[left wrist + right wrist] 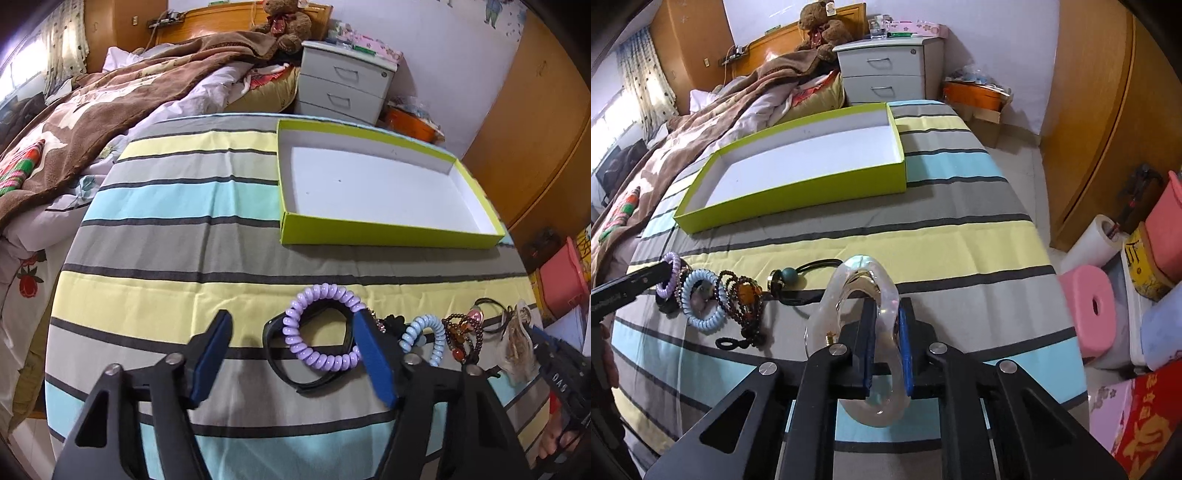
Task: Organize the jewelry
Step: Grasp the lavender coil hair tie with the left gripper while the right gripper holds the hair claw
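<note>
A lime-green box (388,235) (790,199) with a white inside lies open and empty on the striped cloth. In front of it runs a row of jewelry: a purple coil bracelet (318,291) (673,264) over a black band (273,356), a light-blue coil (424,322) (713,320), dark beaded bracelets (461,332) (738,295) and a black tie with a teal bead (786,275). My left gripper (294,317) is open, its jaws on either side of the purple coil. My right gripper (887,306) is shut on a clear bangle (857,266) (517,343), held upright off the cloth.
A bed with a brown blanket (110,110) runs along the left. A grey nightstand (343,85) stands behind the table. The table's right edge drops to a floor crowded with a pink stool (1089,306), rolls and boxes. A person's hand (554,439) holds the right gripper.
</note>
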A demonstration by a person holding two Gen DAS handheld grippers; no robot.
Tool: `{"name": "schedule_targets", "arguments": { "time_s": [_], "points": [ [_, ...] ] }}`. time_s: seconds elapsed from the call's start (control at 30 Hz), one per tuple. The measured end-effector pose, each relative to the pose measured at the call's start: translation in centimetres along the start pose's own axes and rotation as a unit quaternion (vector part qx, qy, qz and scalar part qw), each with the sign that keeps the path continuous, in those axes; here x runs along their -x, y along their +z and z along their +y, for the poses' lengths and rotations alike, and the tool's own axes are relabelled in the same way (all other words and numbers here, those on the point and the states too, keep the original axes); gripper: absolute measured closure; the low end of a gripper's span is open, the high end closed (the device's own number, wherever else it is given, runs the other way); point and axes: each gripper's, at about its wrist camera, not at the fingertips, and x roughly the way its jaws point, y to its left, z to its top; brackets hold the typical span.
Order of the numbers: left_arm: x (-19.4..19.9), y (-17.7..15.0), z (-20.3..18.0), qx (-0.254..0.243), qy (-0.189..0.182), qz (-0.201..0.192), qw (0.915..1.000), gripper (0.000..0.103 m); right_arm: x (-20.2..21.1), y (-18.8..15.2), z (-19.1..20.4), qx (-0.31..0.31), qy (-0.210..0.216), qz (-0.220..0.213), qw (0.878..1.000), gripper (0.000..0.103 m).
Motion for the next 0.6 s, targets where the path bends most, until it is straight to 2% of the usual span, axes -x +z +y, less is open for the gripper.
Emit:
{"name": "schedule_targets", "arguments": {
  "time_s": [0.03,0.2,0.47,0.6],
  "points": [
    [-0.2,0.1,-0.1,-0.003,0.001,0.002,1.0,0.042,0.0,0.0,0.0,0.001,0.001,-0.001,1.0,0.091],
    [-0.5,0.5,-0.7,-0.023,-0.006,-0.002,0.9997,0.051,0.0,0.1,0.0,0.007,0.005,-0.008,1.0,0.091],
    [-0.6,0.9,-1.4,-0.039,0.008,-0.005,0.9992,0.085,0.3,0.5,-0.7,0.003,0.004,-0.017,1.0,0.091],
    [-0.3,0.8,-1.4,-0.045,0.011,-0.008,0.9989,0.092,0.6,0.5,-0.8,0.003,0.006,-0.022,1.0,0.091]
  ]
}}
